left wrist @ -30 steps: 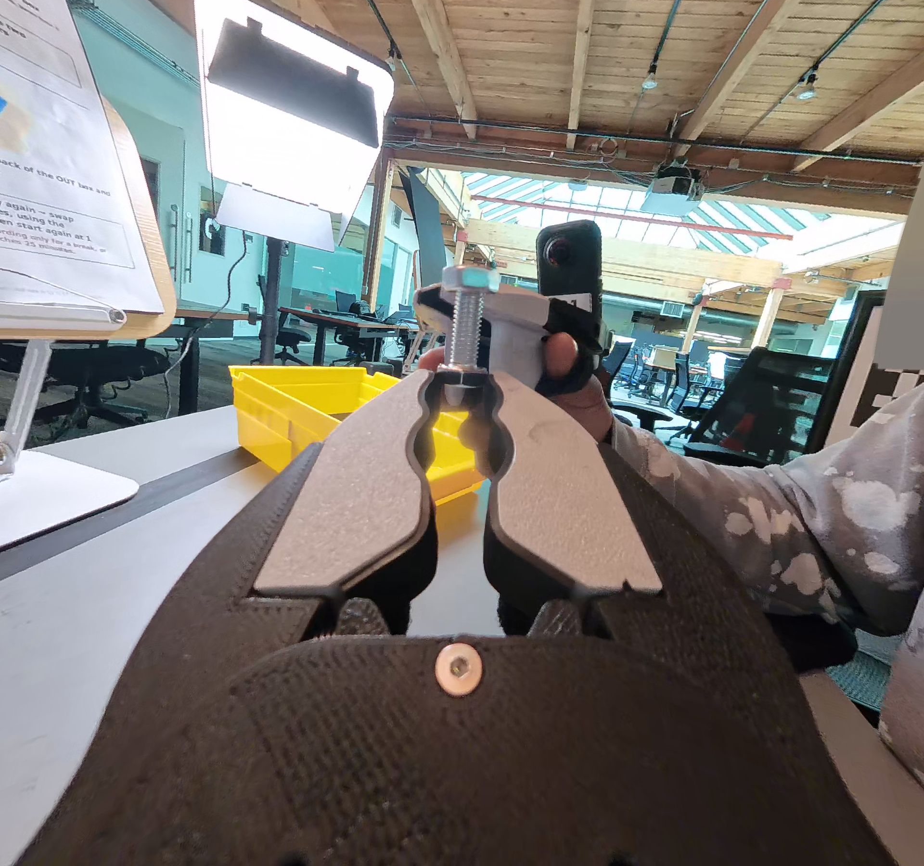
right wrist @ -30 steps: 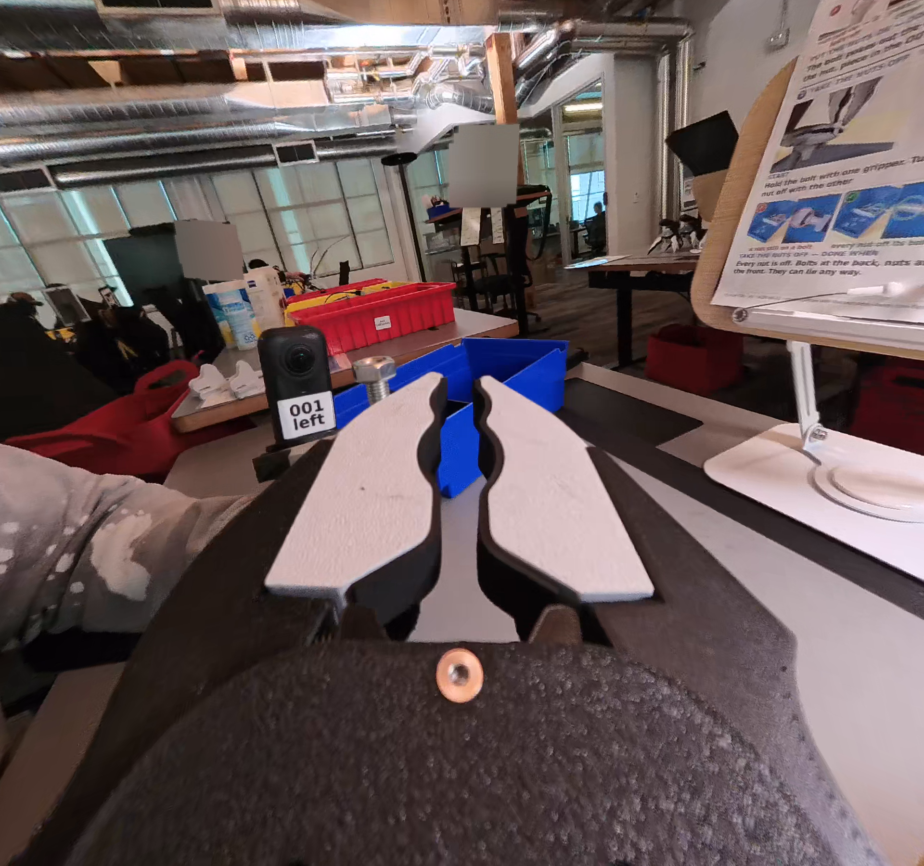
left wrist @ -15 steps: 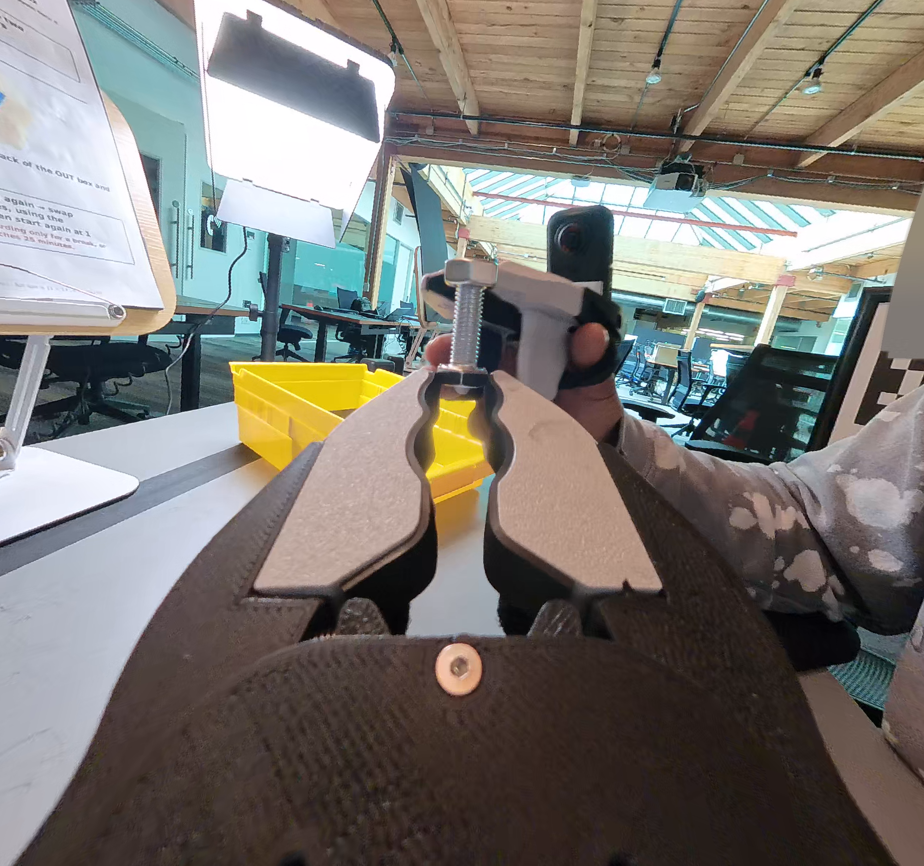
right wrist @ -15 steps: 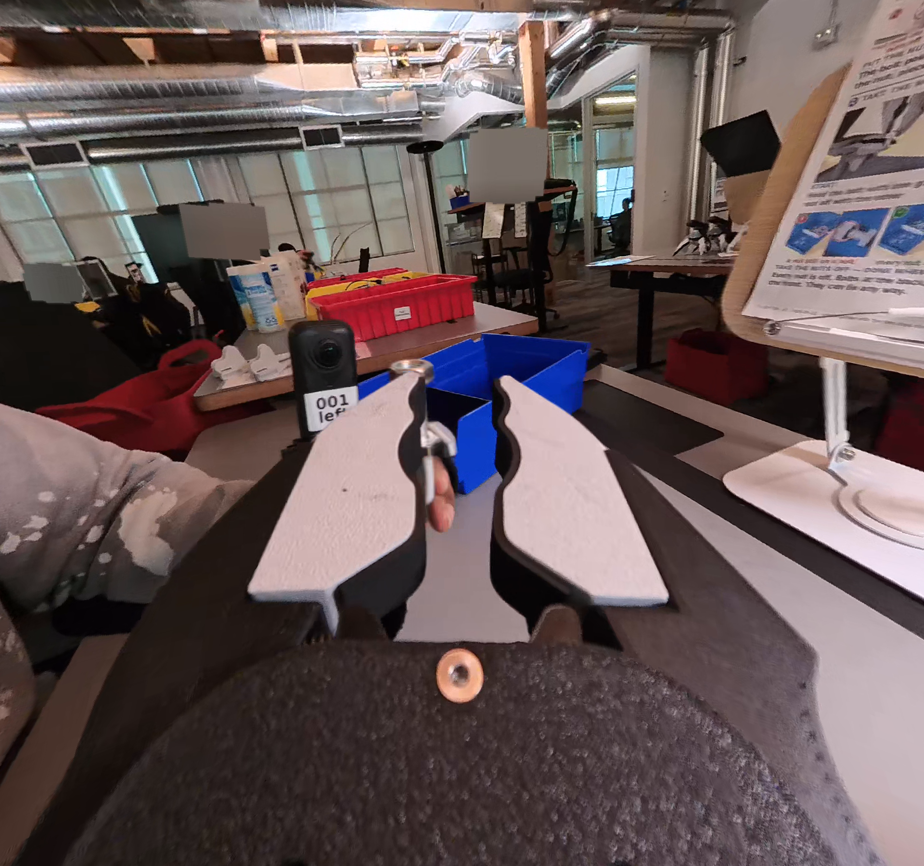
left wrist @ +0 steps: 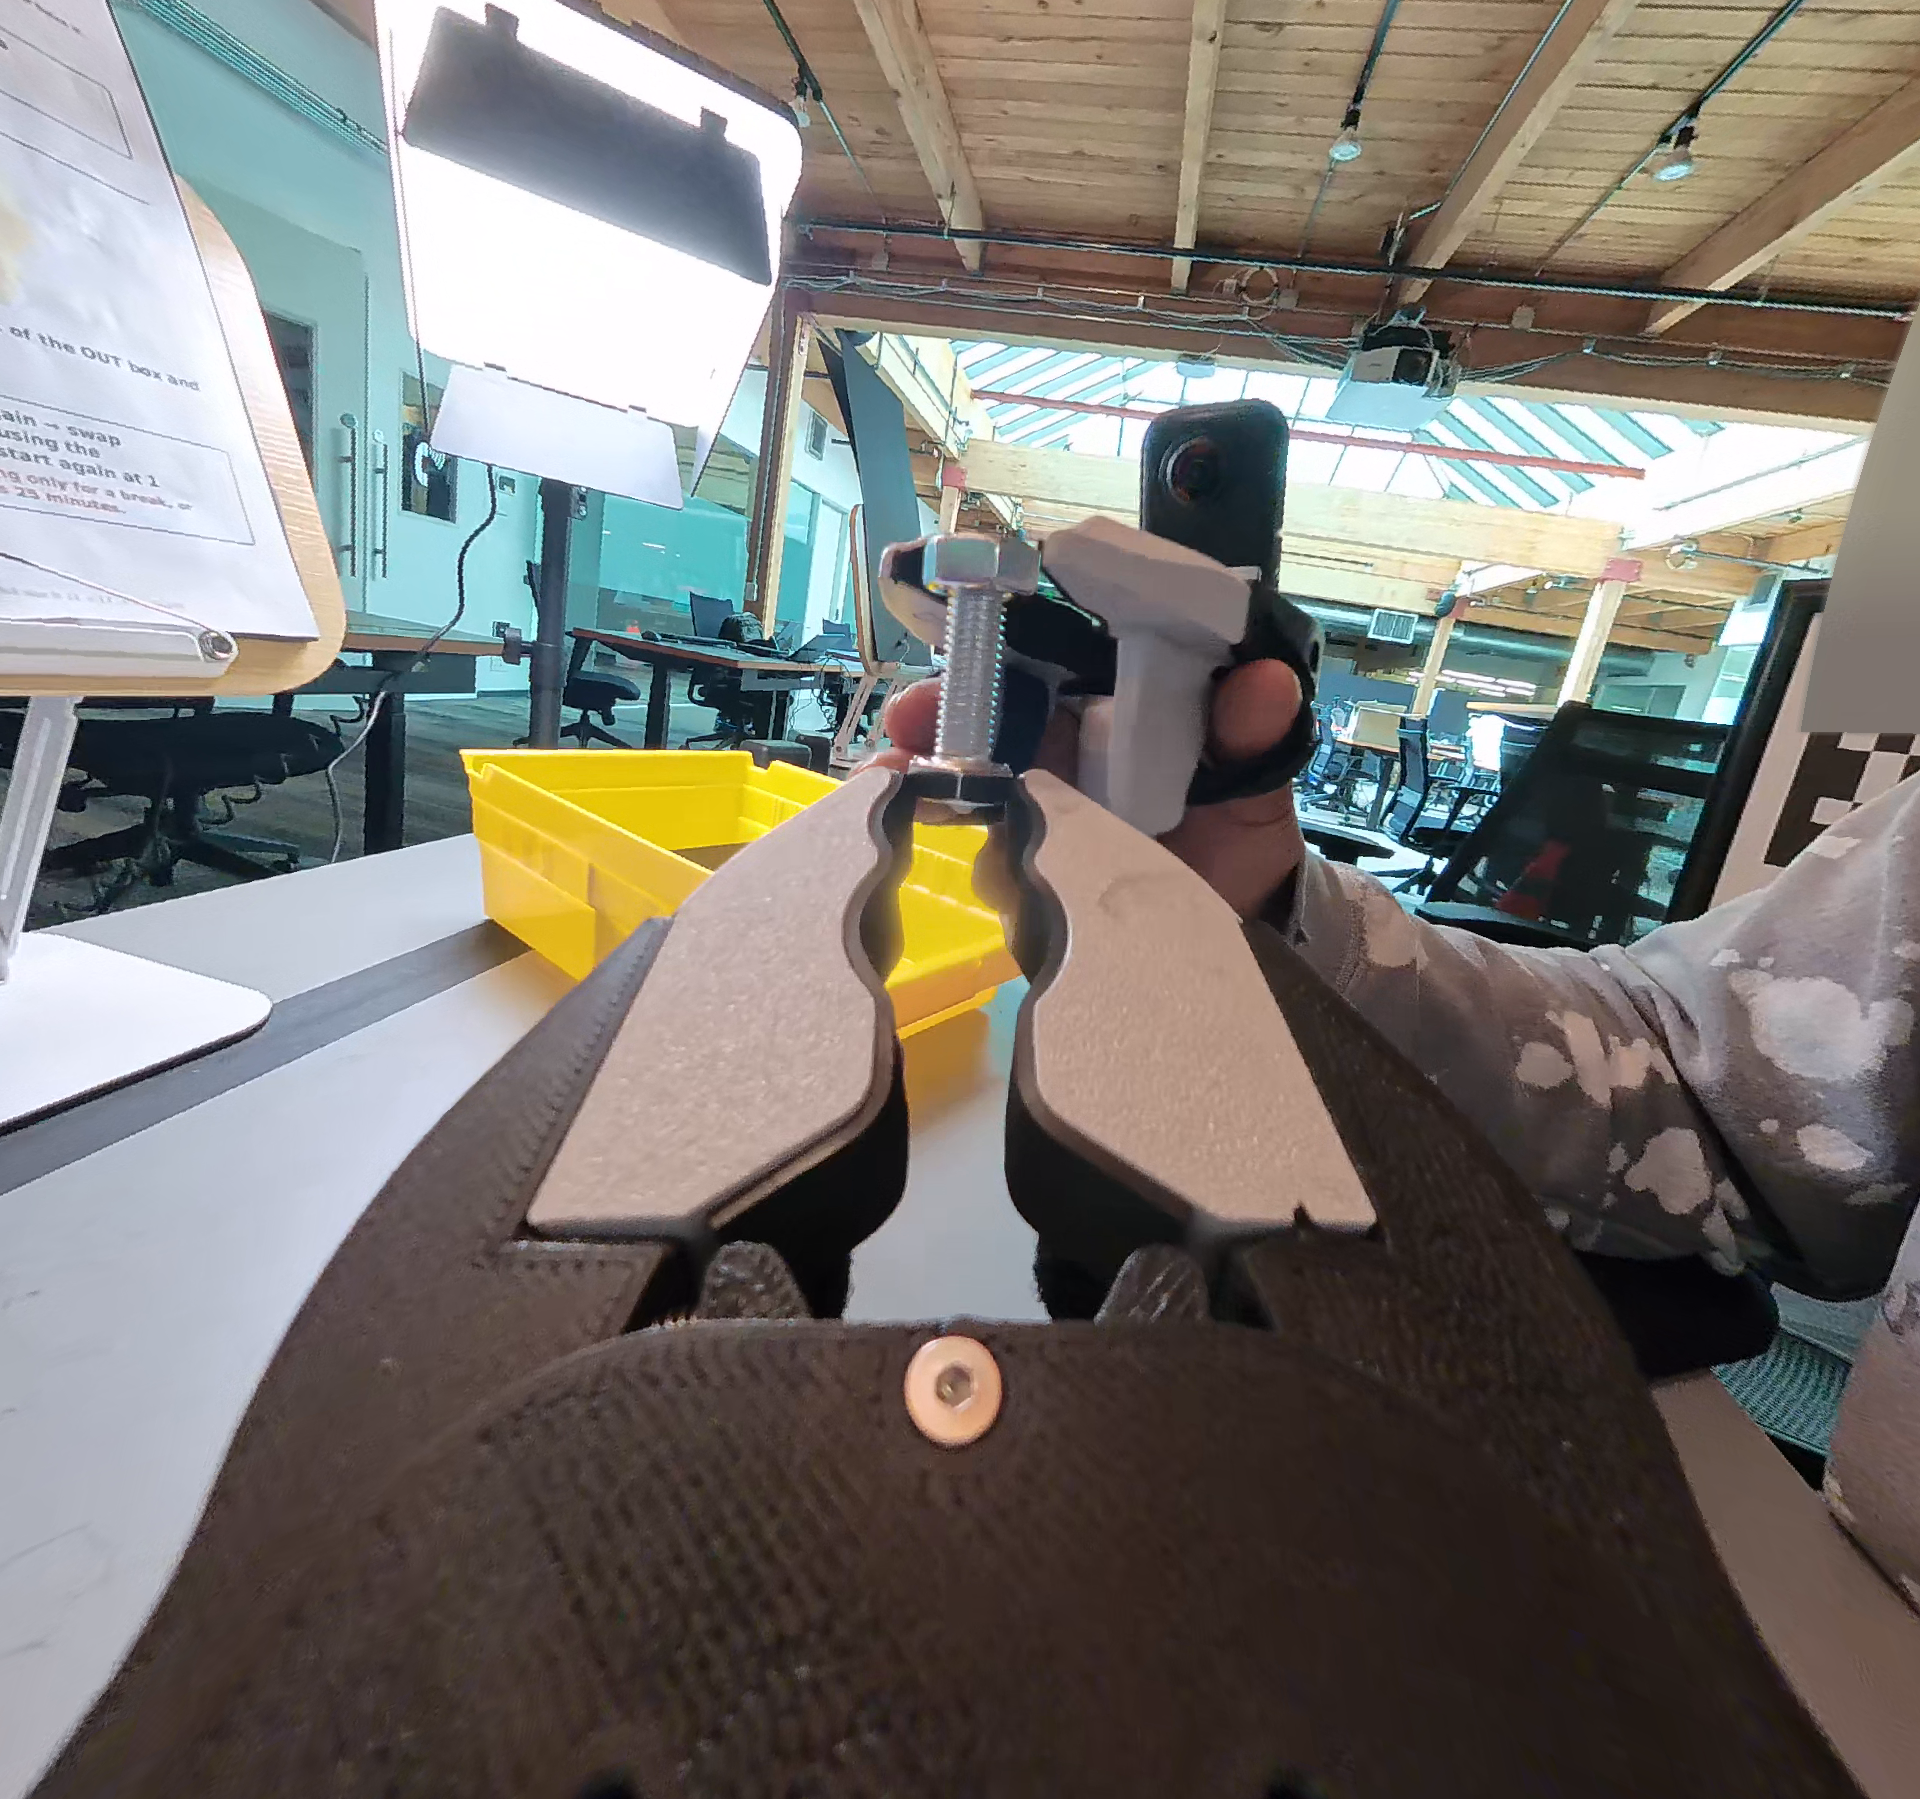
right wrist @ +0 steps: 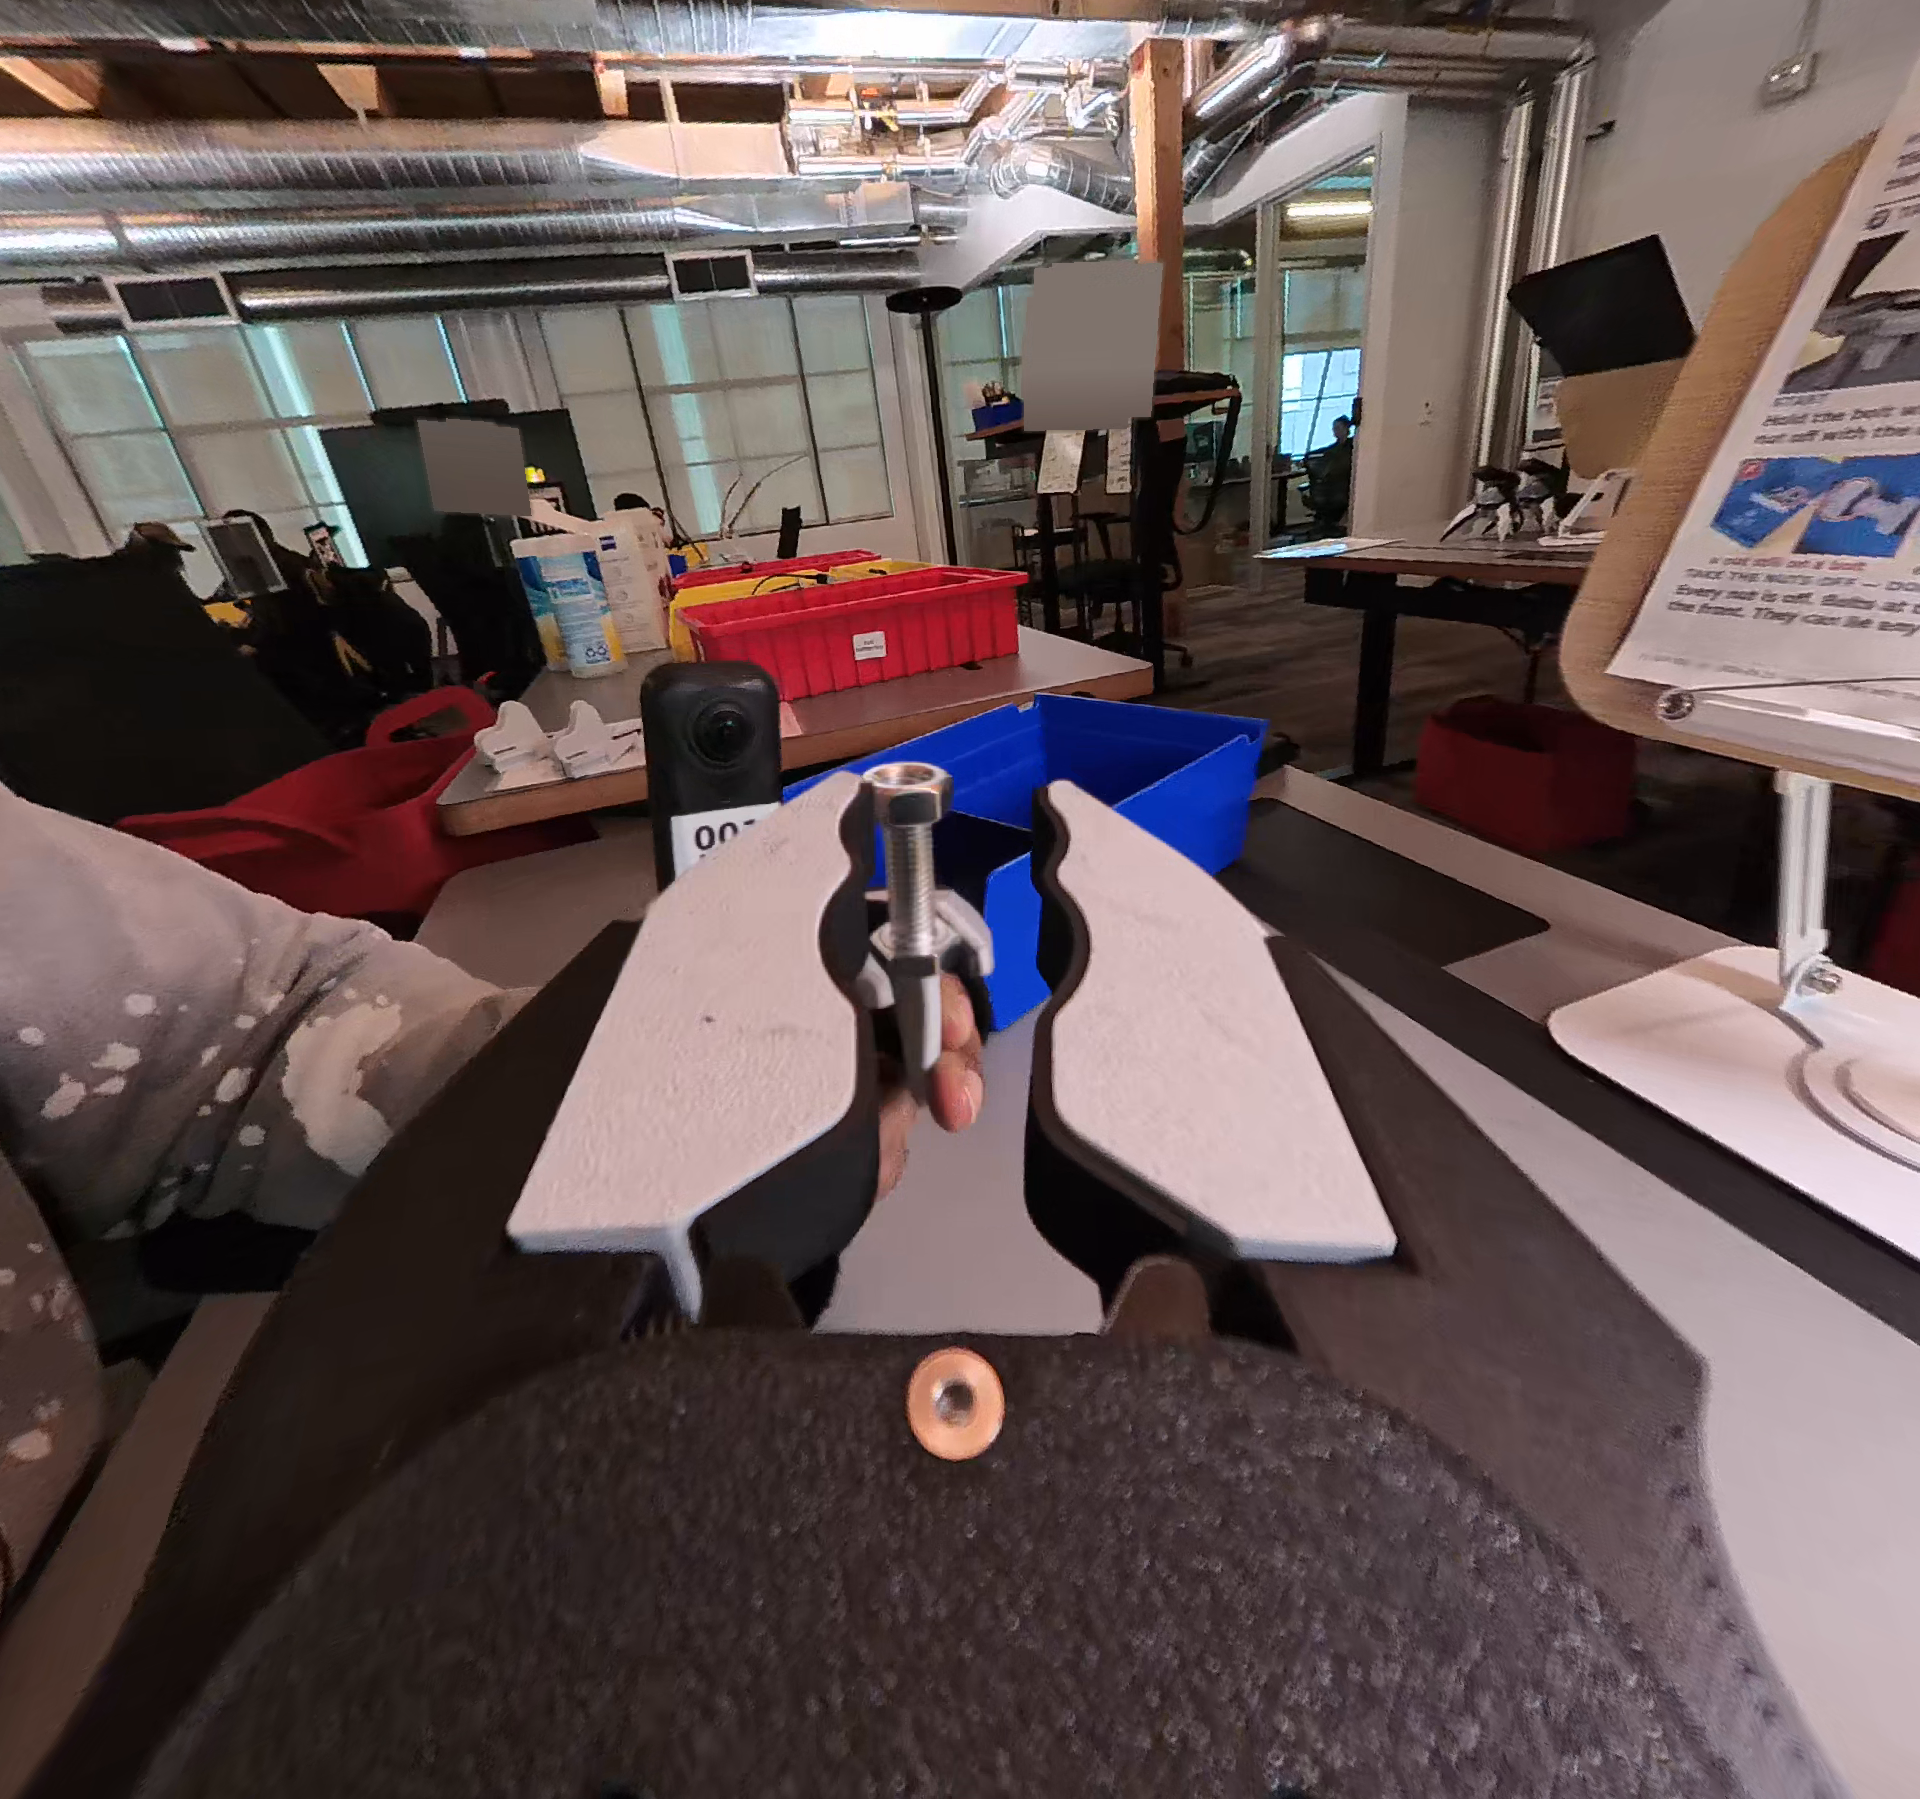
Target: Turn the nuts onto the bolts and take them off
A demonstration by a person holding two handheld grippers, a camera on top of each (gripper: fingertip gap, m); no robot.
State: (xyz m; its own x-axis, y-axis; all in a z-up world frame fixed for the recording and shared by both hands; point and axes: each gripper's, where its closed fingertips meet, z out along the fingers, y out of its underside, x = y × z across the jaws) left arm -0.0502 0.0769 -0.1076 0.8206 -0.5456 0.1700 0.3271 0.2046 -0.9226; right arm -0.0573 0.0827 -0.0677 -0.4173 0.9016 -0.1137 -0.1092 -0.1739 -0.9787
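In the left wrist view, the left tongs are seen pinching a nut between their tips. From the nut a bolt stands upright, its head at 12 o'clock. The right tongs are seen around the bolt head; actual contact cannot be told. A yellow bin rests on the table at 10 o'clock of the nut.

In the right wrist view, the right tongs are spread, the bolt standing between them with its head near their tips. The nut is gripped by the left tongs lower down. A blue bin lies at 2 o'clock.
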